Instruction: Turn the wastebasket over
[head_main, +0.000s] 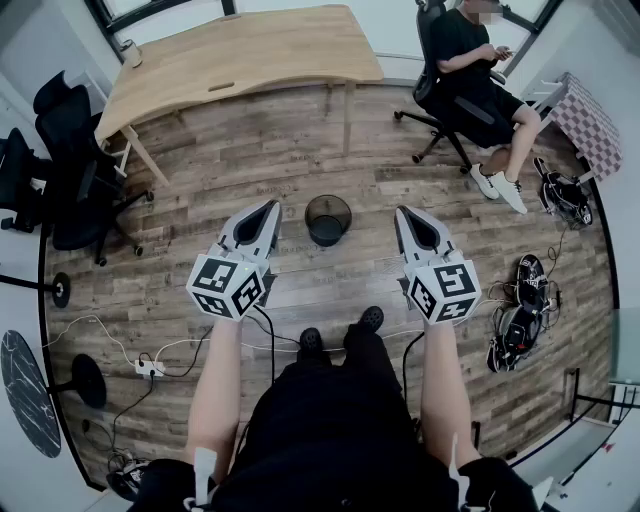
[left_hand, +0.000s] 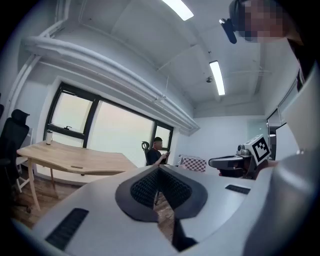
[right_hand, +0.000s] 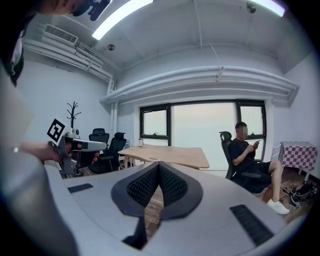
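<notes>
- Wastebasket (head_main: 328, 220): upright on floor (head_main: 280, 150), between the two gripper tips and slightly ahead, touching neither.
- Left gripper (head_main: 270, 208): jaws together, empty.
- Right gripper (head_main: 403, 214): jaws together, empty.

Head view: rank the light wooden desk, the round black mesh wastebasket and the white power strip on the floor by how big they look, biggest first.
1. light wooden desk, by far the largest
2. round black mesh wastebasket
3. white power strip, clearly the smallest

No two of them look close in size.
</notes>
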